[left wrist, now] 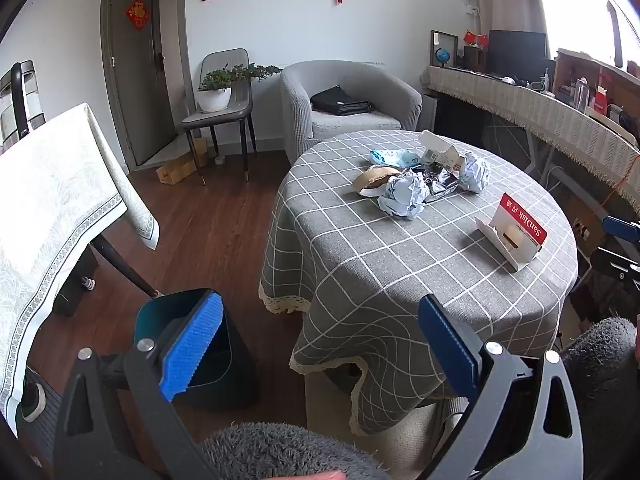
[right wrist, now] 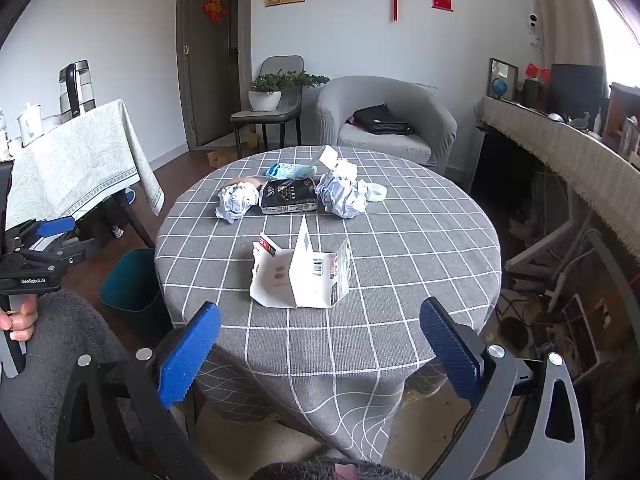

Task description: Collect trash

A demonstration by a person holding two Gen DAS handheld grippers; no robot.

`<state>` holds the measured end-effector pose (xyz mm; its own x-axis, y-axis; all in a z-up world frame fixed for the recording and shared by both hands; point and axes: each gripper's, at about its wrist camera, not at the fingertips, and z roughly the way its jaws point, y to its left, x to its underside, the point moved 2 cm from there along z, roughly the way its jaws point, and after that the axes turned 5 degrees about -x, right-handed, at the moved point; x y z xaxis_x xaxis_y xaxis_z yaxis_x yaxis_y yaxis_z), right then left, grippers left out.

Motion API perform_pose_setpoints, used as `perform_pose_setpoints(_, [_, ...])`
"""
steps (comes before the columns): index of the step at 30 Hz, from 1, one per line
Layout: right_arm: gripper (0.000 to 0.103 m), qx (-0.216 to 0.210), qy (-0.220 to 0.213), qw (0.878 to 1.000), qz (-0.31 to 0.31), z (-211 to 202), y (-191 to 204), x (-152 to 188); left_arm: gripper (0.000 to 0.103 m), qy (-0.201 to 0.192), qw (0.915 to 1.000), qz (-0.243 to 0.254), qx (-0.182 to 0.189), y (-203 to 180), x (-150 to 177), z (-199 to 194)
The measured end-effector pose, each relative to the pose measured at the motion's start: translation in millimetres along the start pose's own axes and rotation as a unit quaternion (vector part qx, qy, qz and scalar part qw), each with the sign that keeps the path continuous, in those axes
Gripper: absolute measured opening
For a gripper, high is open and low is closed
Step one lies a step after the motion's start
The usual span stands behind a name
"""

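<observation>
Hovering short of the table (right wrist: pixel 400 240), the right gripper (right wrist: pixel 320 350) stands spread wide and empty, the torn box (right wrist: pixel 304 276) just ahead. The left gripper (left wrist: pixel 320 344) is likewise spread and empty, with the bin (left wrist: pixel 224 360) beside its left finger.

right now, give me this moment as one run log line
left gripper open, empty | right gripper open, empty | carton nearest on table | bin on floor | nothing collected yet

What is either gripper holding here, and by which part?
Nothing is held. The left gripper and right gripper are both open with empty jaws, short of the table; the torn card package lies untouched.
</observation>
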<state>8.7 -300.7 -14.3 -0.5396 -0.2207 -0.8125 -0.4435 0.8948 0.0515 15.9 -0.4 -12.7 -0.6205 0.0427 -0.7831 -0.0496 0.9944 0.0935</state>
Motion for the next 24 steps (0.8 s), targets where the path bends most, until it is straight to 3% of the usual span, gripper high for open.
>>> perform_pose_setpoints(24, [0.100, -0.001, 0.009, 1.000, -0.005, 8.7, 1.1, 2.6, 0.100, 0.004, 1.0000, -0.007, 0.001, 3.4, 0.5, 2.4])
